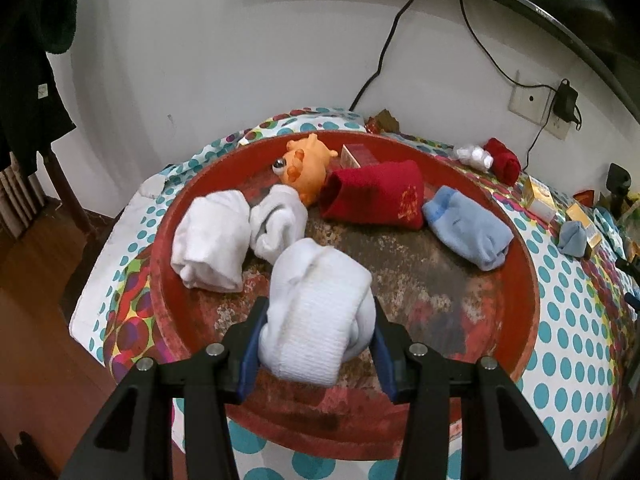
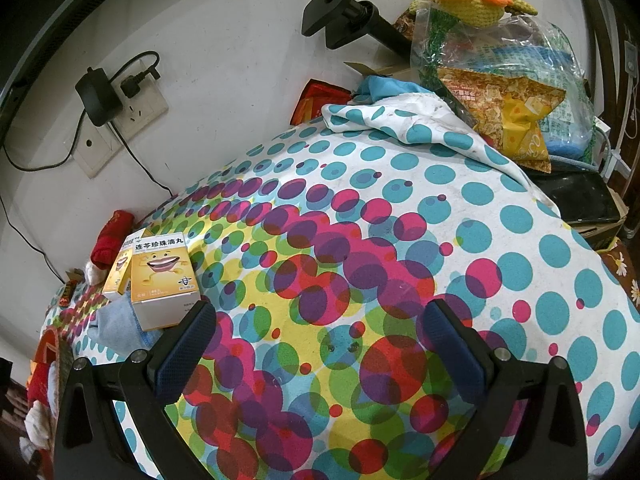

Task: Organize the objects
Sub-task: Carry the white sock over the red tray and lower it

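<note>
My left gripper [image 1: 316, 344] is shut on a rolled white sock [image 1: 316, 312], held just over the near part of a round red tray [image 1: 520, 248]. Inside the tray lie two other white sock bundles [image 1: 210, 240], a dark red sock [image 1: 374, 196], a light blue sock [image 1: 468, 230], an orange toy [image 1: 306, 164] and a small red box [image 1: 358, 154]. My right gripper [image 2: 320, 348] stands open over the dotted tablecloth [image 2: 400, 240] with nothing between its fingers. A yellow medicine box [image 2: 162, 276] sits just beyond its left finger, resting partly on a blue sock [image 2: 116, 326].
On the cloth right of the tray lie a red sock [image 1: 504, 158], a white bundle [image 1: 474, 156], yellow boxes [image 1: 540, 196] and a grey-blue sock [image 1: 572, 238]. Snack bags [image 2: 508, 96] and a knitted toy [image 2: 476, 0] are heaped far right. Wall sockets and cables [image 2: 116, 96] run behind.
</note>
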`<move>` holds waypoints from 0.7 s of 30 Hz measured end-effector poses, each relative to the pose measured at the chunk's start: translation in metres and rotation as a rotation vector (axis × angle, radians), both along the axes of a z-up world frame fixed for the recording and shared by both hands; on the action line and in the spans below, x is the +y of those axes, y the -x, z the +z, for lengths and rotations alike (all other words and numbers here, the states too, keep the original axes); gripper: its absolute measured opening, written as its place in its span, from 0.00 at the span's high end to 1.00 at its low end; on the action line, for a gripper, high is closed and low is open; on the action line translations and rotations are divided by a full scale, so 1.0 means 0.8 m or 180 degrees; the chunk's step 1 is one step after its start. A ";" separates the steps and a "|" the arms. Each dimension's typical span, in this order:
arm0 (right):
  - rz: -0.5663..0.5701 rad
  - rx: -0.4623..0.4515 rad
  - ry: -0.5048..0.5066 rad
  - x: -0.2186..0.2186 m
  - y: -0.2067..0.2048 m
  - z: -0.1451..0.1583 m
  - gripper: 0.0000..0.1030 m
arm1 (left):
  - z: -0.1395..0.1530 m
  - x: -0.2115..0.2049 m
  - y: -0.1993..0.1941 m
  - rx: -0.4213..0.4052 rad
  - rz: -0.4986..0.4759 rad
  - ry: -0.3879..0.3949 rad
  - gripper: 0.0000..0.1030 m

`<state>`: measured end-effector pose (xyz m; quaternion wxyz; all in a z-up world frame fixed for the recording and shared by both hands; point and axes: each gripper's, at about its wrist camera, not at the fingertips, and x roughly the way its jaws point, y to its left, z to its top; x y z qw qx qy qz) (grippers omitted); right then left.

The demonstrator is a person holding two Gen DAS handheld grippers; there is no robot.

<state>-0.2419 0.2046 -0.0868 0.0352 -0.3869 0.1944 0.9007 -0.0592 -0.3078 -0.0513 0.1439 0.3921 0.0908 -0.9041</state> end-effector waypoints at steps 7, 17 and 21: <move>0.0000 0.0000 0.0001 0.000 0.000 0.000 0.00 | -0.010 0.002 0.003 -0.0051 -0.0018 -0.0001 0.54; 0.0000 -0.0001 0.0003 -0.001 0.000 0.000 0.00 | -0.021 -0.004 0.011 -0.0119 0.0032 -0.0007 0.54; 0.0000 -0.0003 -0.0001 -0.001 0.000 0.000 0.00 | -0.025 -0.005 0.011 -0.0130 0.0034 0.0028 0.54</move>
